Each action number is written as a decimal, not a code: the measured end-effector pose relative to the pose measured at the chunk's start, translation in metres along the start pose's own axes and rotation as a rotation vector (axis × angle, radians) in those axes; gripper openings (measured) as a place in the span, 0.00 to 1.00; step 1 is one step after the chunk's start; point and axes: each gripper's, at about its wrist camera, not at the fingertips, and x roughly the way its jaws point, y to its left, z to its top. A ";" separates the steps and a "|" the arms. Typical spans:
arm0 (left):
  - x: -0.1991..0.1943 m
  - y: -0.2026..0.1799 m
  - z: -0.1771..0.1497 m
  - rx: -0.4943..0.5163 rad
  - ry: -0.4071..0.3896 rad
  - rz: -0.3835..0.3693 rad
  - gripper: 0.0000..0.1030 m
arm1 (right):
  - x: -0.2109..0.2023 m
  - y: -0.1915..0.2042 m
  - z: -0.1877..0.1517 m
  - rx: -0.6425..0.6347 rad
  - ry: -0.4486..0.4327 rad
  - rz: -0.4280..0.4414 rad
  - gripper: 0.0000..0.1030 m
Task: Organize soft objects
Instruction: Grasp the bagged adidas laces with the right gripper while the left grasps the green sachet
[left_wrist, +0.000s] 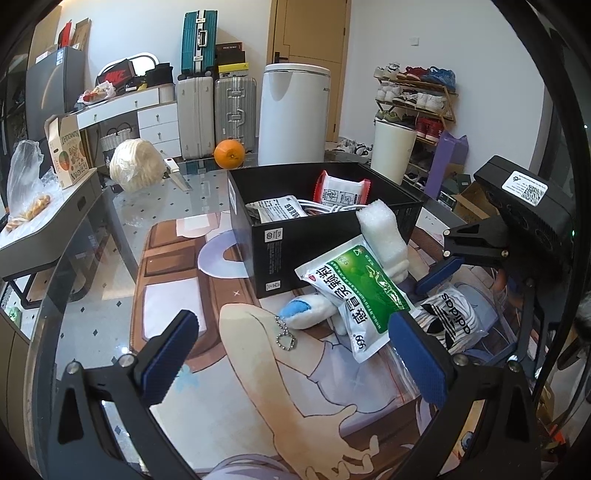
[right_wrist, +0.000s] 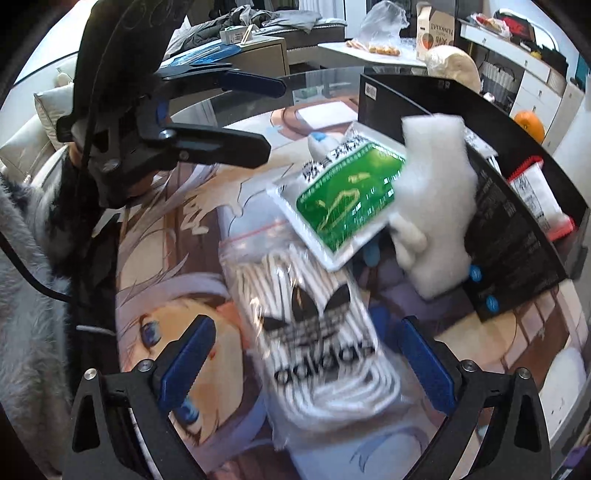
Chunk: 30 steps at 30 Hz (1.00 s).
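My left tongs (left_wrist: 291, 354) gape wide and empty at 6 o'clock, low over the printed mat (left_wrist: 258, 369) on the glass worktop (left_wrist: 92, 266). Plush keychain toy (left_wrist: 306, 314) with ball chain lies just ahead, at 12 from the tongs, partly under the green sachet (left_wrist: 358, 295). Black box (left_wrist: 295, 251) sits at 12 o'clock beyond, already holding a white packet (left_wrist: 277, 208) and a red-edged packet (left_wrist: 341, 188). White foam piece (left_wrist: 384, 236) leans on the box's near wall, touching the sachet.

To the right, my right tongs (right_wrist: 306, 362) are also spread wide, nothing held, straddling the bagged adidas socks (right_wrist: 317, 332) at 6 o'clock of that view. The socks are white with black stripes and logo, in a crinkly clear zip bag with red seal line, lying flat on the mat, blurred.

Judging: mid-task, sorting loose soft items into the box. Next likely calls for lowering the right tongs, closing on the bag, and lifting toward the box at 1 o'clock.
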 end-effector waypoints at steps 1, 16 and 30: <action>0.000 0.000 0.000 -0.002 0.001 -0.003 1.00 | 0.002 0.001 0.002 -0.006 -0.008 -0.009 0.92; -0.002 -0.001 -0.002 -0.013 0.004 -0.022 1.00 | -0.009 0.037 -0.014 0.082 -0.124 -0.167 0.47; -0.006 -0.001 -0.004 -0.031 -0.004 0.001 1.00 | -0.035 0.068 -0.058 0.286 -0.243 -0.282 0.44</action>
